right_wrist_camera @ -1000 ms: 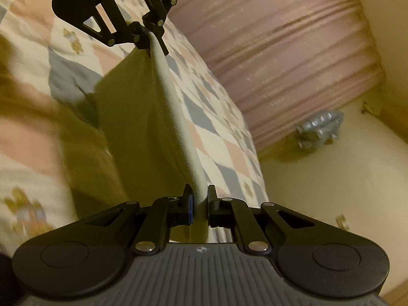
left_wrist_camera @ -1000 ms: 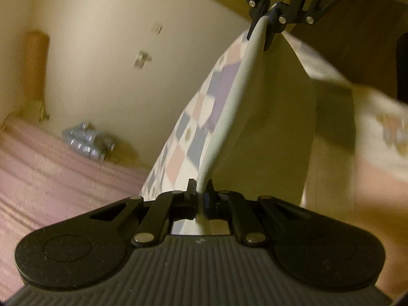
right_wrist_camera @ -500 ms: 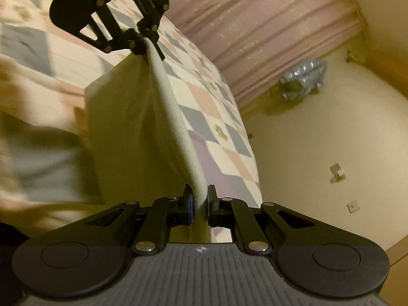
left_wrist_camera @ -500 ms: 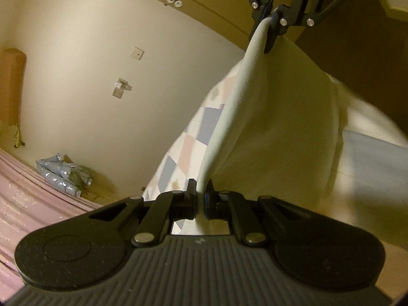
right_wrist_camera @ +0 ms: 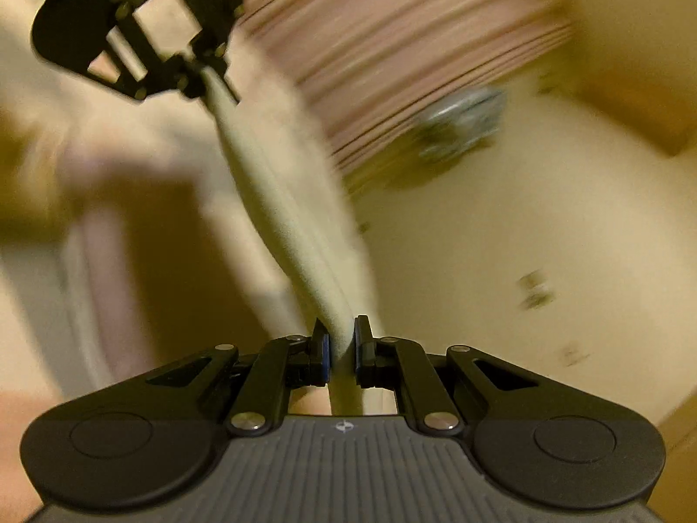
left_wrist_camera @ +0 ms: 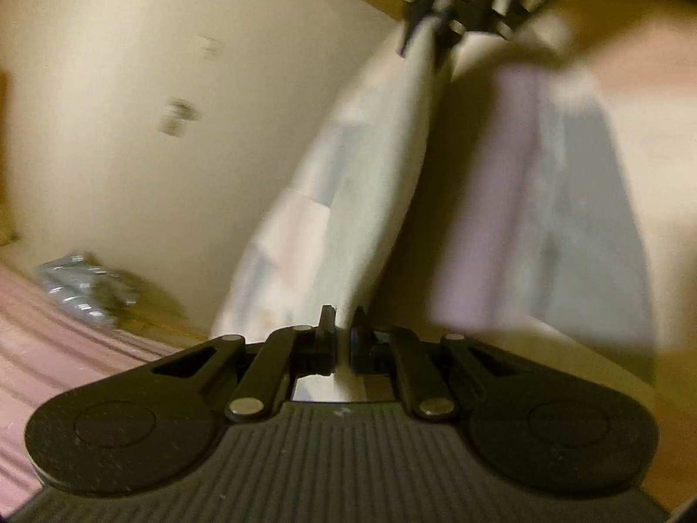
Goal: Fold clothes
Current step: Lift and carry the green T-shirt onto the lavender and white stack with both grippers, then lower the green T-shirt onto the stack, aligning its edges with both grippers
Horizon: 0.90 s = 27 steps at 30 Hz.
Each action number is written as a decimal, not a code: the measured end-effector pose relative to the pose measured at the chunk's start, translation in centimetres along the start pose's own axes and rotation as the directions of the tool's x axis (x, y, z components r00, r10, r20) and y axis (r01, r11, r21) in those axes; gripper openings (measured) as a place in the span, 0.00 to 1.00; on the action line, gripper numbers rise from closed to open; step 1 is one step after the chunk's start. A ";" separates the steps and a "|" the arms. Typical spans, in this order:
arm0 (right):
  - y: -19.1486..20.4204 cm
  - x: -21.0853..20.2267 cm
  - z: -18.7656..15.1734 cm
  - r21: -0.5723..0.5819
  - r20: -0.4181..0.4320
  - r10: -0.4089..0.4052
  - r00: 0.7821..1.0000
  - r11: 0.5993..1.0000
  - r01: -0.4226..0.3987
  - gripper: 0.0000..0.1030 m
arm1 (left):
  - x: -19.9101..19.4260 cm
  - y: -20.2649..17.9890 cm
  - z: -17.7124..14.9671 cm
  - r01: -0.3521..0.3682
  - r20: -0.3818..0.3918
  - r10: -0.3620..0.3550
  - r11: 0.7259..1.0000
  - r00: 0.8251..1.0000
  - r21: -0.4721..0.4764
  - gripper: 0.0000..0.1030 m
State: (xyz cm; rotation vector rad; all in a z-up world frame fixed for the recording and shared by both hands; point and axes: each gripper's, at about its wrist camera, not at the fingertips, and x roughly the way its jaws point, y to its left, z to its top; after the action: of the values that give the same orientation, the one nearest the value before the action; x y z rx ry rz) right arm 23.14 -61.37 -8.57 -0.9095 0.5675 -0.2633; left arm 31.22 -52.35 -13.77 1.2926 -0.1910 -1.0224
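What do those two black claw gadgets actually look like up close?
Both look alike. The left gripper and right gripper are matte black, with a ribbed dark-grey body, two rounded lobes with circular recesses, and slim linkage bars joined by silver rivets. The right gripper's fingertips carry blue pads; a small round logo marks its body. No cables, sleeves or hands show in these blurred views.

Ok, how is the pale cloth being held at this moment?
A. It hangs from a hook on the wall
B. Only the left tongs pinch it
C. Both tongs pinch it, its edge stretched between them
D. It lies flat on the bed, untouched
C: the left tongs and the right tongs are each shut on the pale cloth, whose edge runs taut from one to the other above the patchwork quilt.
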 end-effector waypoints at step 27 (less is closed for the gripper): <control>5.8 0.2 -4.1 -0.098 -0.061 0.036 0.997 0.994 -0.042 0.06 | -3.1 -0.6 -2.3 -0.089 0.020 0.089 0.996 0.996 -0.018 0.03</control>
State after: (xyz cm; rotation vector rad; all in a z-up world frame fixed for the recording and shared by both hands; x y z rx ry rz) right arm 20.85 -60.72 -15.27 -0.9879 0.6575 -0.2287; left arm 30.58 -48.51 -13.79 1.2474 -0.2530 -0.9597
